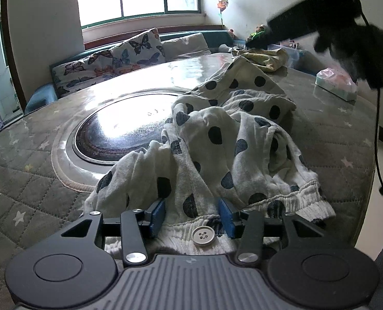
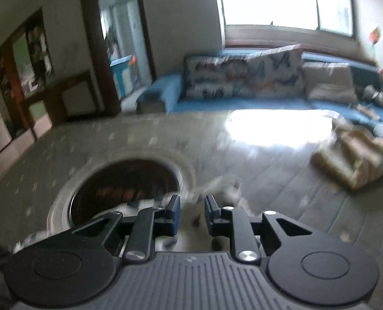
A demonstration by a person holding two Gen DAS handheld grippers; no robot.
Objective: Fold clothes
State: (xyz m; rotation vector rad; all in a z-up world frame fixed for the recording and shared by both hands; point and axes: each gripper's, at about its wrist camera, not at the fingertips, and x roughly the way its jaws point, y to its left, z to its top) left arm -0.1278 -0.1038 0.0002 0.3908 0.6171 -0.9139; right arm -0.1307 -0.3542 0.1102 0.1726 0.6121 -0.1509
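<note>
A white garment with dark polka dots (image 1: 227, 139) lies crumpled on the quilted table, its elastic waistband and a white button (image 1: 203, 235) nearest me. My left gripper (image 1: 192, 214) is open, with the waistband cloth lying between its blue pads (image 1: 158, 213). My right gripper (image 2: 192, 210) is open above the table; the view is blurred and a pale bit of the garment (image 2: 225, 186) shows just past its fingers. The right gripper also shows as a dark blurred shape at the upper right of the left wrist view (image 1: 328, 25).
The grey star-patterned table cover (image 1: 31, 170) has a round glossy inset (image 1: 129, 126) at its middle. A yellowish folded cloth (image 1: 266, 58) and a tissue pack (image 1: 337, 82) lie at the far side. A blue sofa with butterfly cushions (image 2: 243, 77) stands behind the table.
</note>
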